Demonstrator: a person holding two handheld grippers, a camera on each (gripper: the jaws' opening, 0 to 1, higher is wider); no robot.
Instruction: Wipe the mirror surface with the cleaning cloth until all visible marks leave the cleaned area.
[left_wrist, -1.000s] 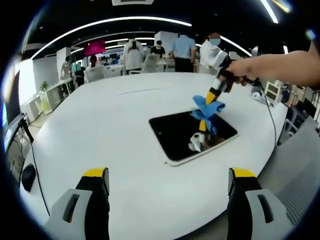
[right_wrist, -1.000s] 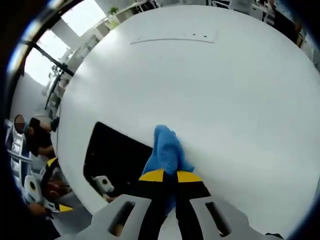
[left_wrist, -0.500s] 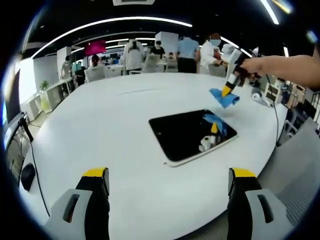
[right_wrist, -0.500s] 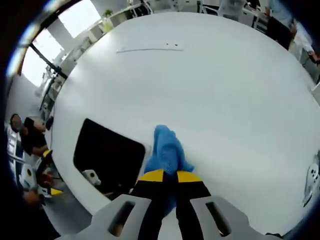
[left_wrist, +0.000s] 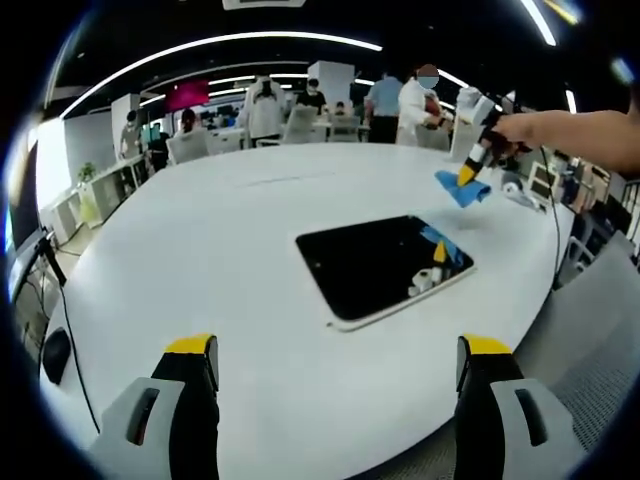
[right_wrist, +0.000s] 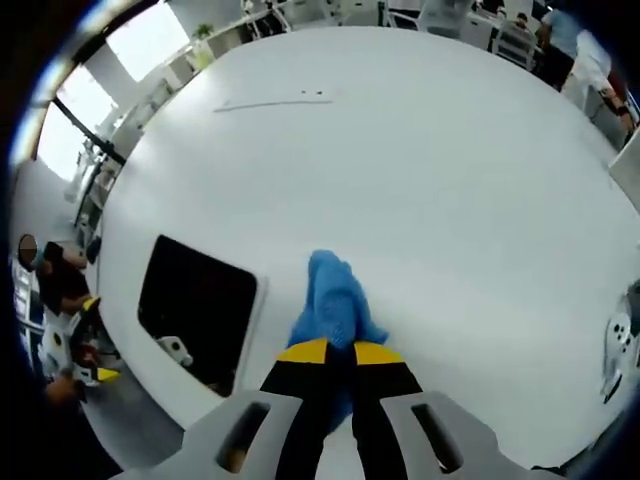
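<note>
— Blue cloth (left_wrist: 463, 187) has lifted off the mirror (left_wrist: 384, 265), pinched in the right gripper (right_wrist: 334, 351) above bare table (left_wrist: 200, 250).
— Wiping's paused or finished, I reckon. Left gripper (left_wrist: 335, 345) idles, jaws apart, holding nothing.

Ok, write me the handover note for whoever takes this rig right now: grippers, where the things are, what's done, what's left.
Right hand-held gripper: shut on the blue cleaning cloth, held above the bare white table, beside the mirror and clear of it.
Left hand-held gripper: open and empty, hovering at the near table edge.
Mirror: flat on the table, dark glass reflecting the cloth and gripper.
Done: cannot tell from these views whether any marks remain.
Left: check the glass up close; if marks show, bring the cloth onto the mirror and wipe.
</note>
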